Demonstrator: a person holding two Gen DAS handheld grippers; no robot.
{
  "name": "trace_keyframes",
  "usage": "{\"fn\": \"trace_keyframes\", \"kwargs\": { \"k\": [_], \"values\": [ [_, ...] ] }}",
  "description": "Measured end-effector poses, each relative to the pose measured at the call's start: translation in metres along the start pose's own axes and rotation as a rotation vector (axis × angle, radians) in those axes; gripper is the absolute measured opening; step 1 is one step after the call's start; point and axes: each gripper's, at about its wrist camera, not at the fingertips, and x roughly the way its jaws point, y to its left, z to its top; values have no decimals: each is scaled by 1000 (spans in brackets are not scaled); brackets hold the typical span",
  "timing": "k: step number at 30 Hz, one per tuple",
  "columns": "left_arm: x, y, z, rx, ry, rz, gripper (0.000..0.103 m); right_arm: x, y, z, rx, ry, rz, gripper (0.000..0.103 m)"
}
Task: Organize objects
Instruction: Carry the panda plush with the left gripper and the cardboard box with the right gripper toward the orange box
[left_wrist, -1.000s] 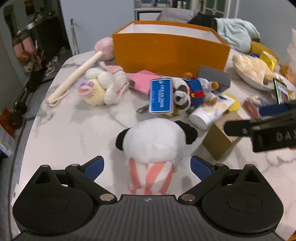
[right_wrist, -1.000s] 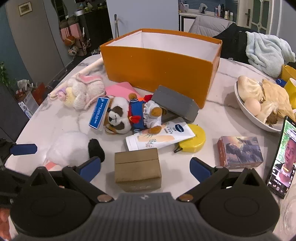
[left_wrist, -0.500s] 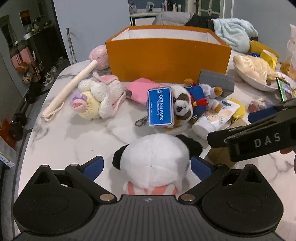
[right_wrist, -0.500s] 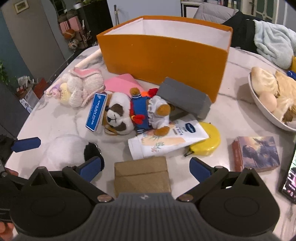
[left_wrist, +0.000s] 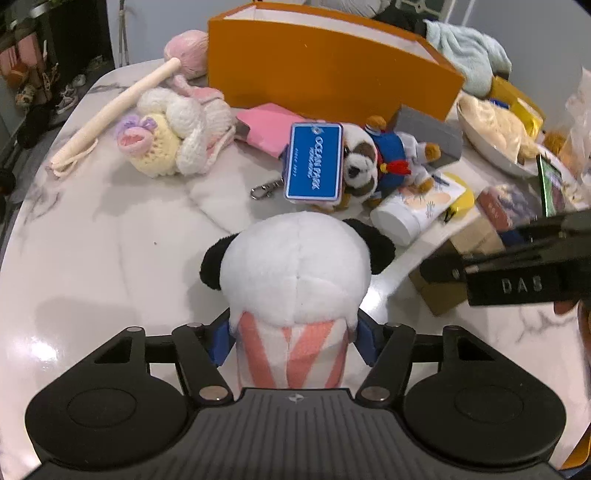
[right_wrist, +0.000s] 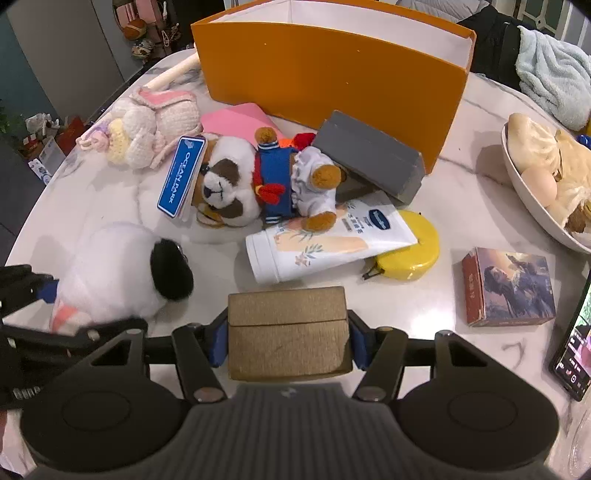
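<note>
Jaws on both tools have come together within the last second: the left gripper (left_wrist: 293, 338), which stood wide apart around the panda plush (left_wrist: 295, 269) a moment ago, now pinches the toy's pink-and-white striped body between its blue pads, and the right gripper (right_wrist: 286, 341), likewise spread before, now clamps the brown box (right_wrist: 287, 332) by its two side faces. That reads as two grasps just completed at once, so the sorting can pass from reaching to carrying; the likely destination is the open orange box (right_wrist: 332, 77) at the far side of the marble table (left_wrist: 92, 240), though nothing here confirms that. Neither object looks lifted yet, since the plush appears to rest on the table and the brown box seems to sit on it too. Each tool is held low and near level, pointing forward toward the orange box, with the left one just beside the right, whose black body crosses the edge of the left view. Between them and the orange box lie the sailor bear (right_wrist: 258, 184), a lotion tube (right_wrist: 325, 240) and a grey block (right_wrist: 369, 158).
</note>
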Motion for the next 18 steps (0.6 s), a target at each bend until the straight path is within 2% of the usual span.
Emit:
{"fn": "trace_keyframes", "kwargs": {
  "k": [8, 18],
  "values": [
    [-20, 0, 0, 9, -66, -85, 71, -13, -4, -5, 5, -21, 25, 62],
    [-52, 1, 7, 29, -161, -109, 71, -48, -7, 2, 20, -114, 68, 62]
  ]
}}
